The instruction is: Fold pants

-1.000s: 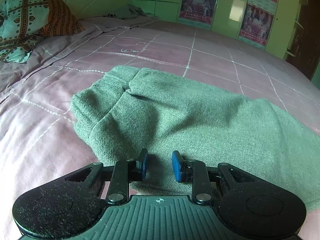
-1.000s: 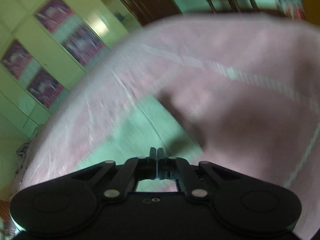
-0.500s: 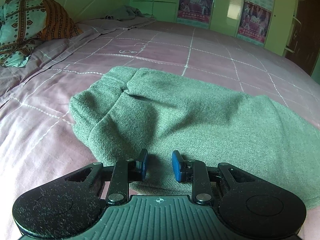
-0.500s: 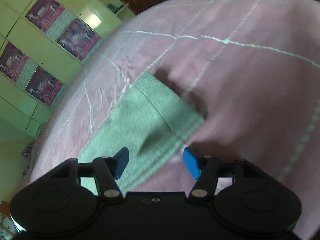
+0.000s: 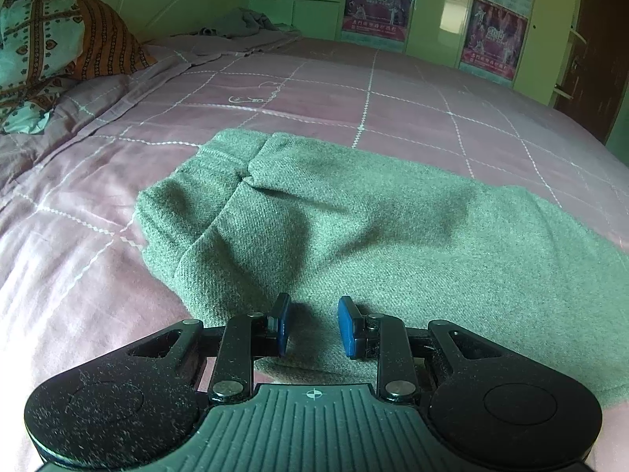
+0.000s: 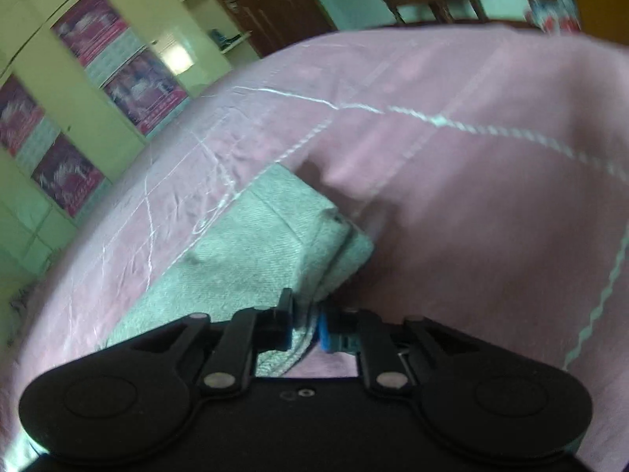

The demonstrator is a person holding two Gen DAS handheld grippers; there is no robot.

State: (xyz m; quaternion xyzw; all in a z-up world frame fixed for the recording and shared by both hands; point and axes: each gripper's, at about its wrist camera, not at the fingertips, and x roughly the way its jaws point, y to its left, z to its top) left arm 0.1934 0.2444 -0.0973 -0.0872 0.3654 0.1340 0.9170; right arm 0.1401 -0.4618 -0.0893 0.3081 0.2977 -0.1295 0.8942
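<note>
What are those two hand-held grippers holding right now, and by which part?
The right hand-held gripper has just closed on the green knitted pants at a leg hem. The left hand-held gripper hovers open over them.

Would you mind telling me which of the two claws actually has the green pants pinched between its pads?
The right claw: its pads have just closed on the hem edge of the green pants. The left claw stands gapped above the fabric, gripping nothing.

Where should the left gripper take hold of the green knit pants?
At the near edge of the green knit pants, just ahead of the left gripper, coming in low from the near side: the waistband end lies bunched there, while the right gripper pinches the cuff.
</note>
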